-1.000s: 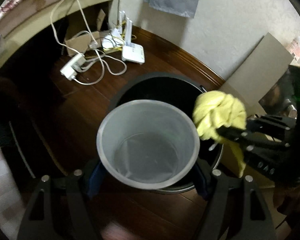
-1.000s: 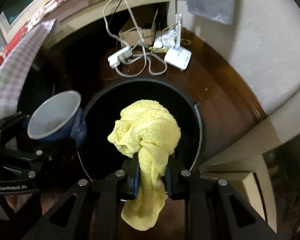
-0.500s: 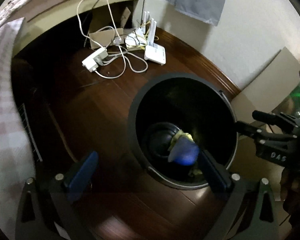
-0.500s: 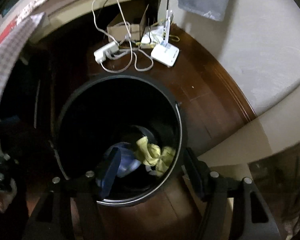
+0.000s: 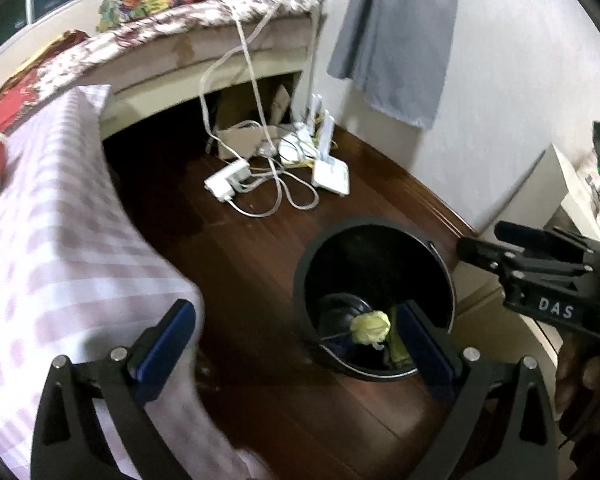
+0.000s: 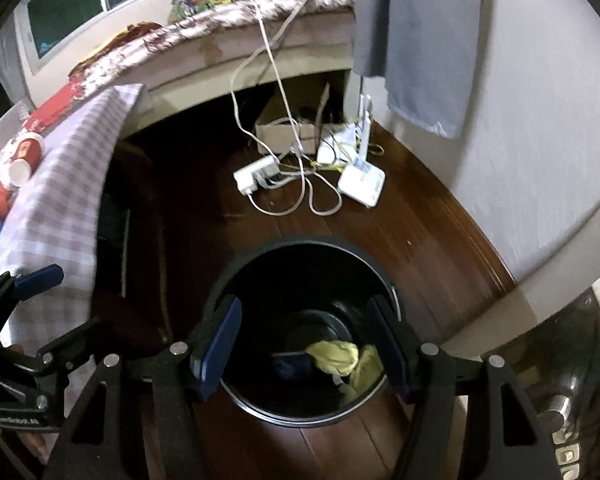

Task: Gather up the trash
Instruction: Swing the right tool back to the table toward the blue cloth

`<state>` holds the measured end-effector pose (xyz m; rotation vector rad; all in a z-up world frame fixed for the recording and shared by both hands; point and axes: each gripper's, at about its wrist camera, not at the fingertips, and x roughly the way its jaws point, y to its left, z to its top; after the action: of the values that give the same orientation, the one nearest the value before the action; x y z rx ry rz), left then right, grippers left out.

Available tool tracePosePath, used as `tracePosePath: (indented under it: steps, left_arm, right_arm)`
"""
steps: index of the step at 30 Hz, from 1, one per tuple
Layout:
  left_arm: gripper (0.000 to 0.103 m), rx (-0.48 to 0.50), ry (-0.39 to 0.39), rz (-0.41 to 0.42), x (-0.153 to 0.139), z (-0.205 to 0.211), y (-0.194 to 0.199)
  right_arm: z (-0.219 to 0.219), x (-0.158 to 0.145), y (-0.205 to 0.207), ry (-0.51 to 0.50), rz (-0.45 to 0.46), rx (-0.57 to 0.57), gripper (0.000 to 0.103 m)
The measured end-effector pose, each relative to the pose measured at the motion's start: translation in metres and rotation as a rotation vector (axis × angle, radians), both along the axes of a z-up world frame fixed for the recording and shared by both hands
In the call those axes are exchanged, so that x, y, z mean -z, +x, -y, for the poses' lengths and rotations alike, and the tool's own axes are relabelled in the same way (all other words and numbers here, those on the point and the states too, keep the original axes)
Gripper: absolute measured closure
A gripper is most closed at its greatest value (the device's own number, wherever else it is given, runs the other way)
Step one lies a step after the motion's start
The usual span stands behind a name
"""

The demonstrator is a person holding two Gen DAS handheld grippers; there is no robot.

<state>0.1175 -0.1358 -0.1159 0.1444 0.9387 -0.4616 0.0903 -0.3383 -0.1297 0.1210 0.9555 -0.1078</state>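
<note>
A black trash bin (image 5: 440,264) stands on the dark wood floor; it also shows in the right wrist view (image 6: 260,264). At its bottom lie a yellow cloth (image 5: 370,326) (image 6: 336,356) and a blue cup (image 6: 292,366). My left gripper (image 5: 296,336) is open and empty, raised above the floor left of the bin. My right gripper (image 6: 306,344) is open and empty above the bin's mouth; it also shows at the right of the left wrist view (image 5: 520,248). A red paper cup (image 6: 26,158) lies on the checked tablecloth (image 6: 60,184).
White power strip (image 5: 226,180), router (image 5: 332,174) and cables lie on the floor by a cardboard box (image 5: 240,140). A grey cloth (image 5: 400,40) hangs on the wall. The checked table (image 5: 52,240) fills the left. A metal pot (image 6: 568,392) is at right.
Both grippers let go: the cup and yellow cloth dropped into the bin. Both grippers have since risen and pulled back, so the bin looks smaller and the table has come into view.
</note>
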Motion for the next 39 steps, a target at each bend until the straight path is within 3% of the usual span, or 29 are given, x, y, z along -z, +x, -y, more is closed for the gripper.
tracePosePath:
  steps: [8, 12, 22, 39]
  left_arm:
    - [0.002, -0.062, -0.032, 0.023, -0.020, -0.040, 0.002]
    - [0.002, -0.099, -0.035, 0.076, -0.038, -0.060, -0.009]
    - [0.002, -0.264, -0.065, 0.147, -0.066, -0.142, -0.014]
    - [0.002, -0.588, -0.037, 0.178, -0.069, -0.309, -0.041]
  right_arm:
    - [-0.033, -0.030, -0.004, 0.008, 0.052, -0.047, 0.036]
    - [-0.053, -0.044, -0.003, -0.008, 0.078, -0.090, 0.036]
    - [-0.110, -0.078, 0.006, -0.028, 0.132, -0.187, 0.036]
    - [-0.304, -0.106, 0.028, 0.026, 0.170, -0.473, 0.036]
